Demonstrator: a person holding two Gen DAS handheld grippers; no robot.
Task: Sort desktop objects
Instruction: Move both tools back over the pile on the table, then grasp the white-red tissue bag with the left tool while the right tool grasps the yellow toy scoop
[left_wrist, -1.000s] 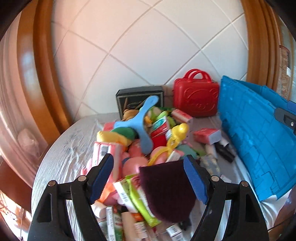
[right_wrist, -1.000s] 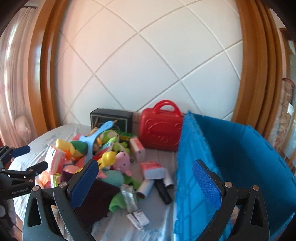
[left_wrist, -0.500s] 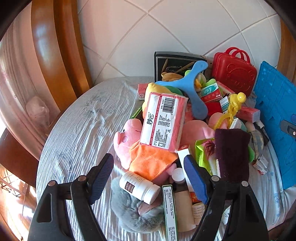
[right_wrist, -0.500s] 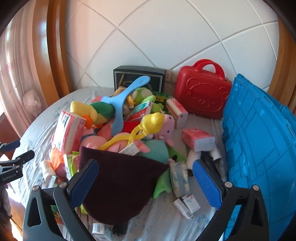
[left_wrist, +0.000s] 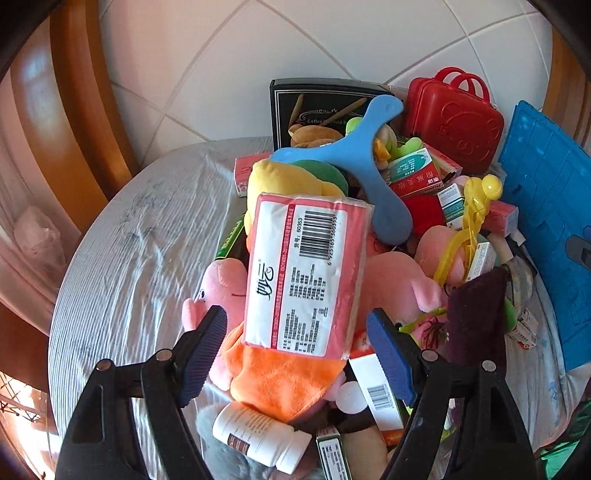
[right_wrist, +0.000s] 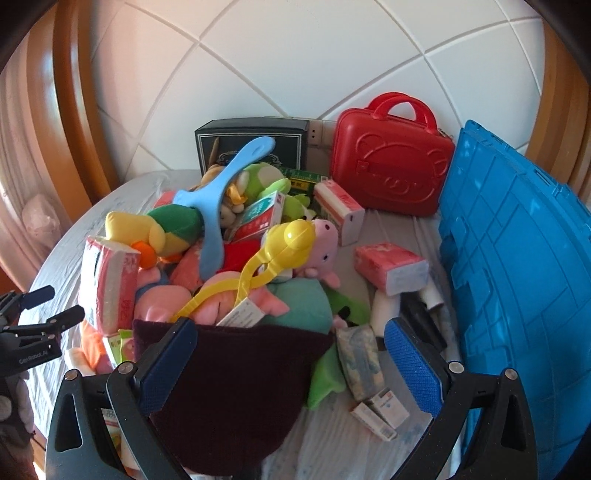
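Your left hand-held gripper (left_wrist: 295, 354) and right hand-held gripper (right_wrist: 291, 363), both spread apart and empty, hover left of the blue crate (right_wrist: 517, 277), over the toy pile (right_wrist: 236, 258).

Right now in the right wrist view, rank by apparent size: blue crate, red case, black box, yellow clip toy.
1. blue crate, largest, though it is also nearest the camera
2. red case
3. black box, partly hidden by toys
4. yellow clip toy, thin; close to the black box in visible area, so unsure
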